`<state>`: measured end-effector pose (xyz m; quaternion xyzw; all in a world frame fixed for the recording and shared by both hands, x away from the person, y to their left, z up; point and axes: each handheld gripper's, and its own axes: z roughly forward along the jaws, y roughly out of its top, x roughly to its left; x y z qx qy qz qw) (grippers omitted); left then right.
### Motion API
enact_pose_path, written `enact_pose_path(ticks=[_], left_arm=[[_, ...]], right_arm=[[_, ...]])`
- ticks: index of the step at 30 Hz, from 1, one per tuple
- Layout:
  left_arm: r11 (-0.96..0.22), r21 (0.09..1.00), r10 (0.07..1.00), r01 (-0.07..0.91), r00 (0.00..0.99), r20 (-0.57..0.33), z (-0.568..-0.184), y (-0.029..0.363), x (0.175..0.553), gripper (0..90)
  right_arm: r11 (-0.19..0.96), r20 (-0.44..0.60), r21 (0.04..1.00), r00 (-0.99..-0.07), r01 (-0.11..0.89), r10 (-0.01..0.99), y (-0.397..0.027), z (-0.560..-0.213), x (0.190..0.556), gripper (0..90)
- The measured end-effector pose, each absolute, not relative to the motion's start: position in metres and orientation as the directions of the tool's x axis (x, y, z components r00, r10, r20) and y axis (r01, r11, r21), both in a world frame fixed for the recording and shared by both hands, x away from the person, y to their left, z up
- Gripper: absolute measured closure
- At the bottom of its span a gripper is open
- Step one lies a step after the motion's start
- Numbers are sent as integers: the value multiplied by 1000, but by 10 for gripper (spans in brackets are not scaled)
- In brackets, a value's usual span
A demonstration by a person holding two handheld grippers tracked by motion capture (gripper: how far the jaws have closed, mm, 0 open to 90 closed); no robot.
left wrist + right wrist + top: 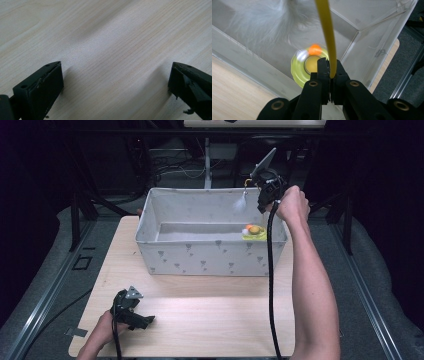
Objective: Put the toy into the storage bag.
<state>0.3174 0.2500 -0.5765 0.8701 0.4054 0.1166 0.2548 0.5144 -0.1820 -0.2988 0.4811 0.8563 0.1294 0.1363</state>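
1. At the near left corner of the pale wooden table (200, 305), the person's left hand (102, 327) holds the left tongs (145, 321) low over the boards. In the left gripper view the two black jaws stand wide apart with nothing but bare wood grain between them.

2. Farther back, across the middle of the table, sits a grey fabric bin (200, 257) printed with small dark marks, its top open.

3. Inside the bin, toward its right end, lies a yellow-green round toy (254, 234) with an orange ball (314, 49) on it — the right gripper view shows it on the bin floor near a corner, slightly blurred.

4. Above the bin's right rear corner, the right hand (292, 204) holds the right tongs (256, 179) raised and pointing down. Their jaws are pressed together on a thin yellow rod (327, 35) — a wand with a tuft of white feathers (240, 203) at its end. The feathers hang over the bin's interior, above the round toy.

5. A black cable (271, 285) trails from the right tongs down along the forearm.
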Motion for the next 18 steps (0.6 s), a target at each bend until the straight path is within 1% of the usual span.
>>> enact_pose_path(ticks=[14, 18], left_arm=[[-541, 538, 765, 646, 644, -4, -577, 250, 317, 0], [-543, 538, 764, 645, 645, -2, -576, 250, 318, 0]], right_arm=[[485, -81, 320, -486, 814, 870, -199, -320, 507, 878], [471, -57, 318, -479, 823, 876, -208, -325, 505, 878]])
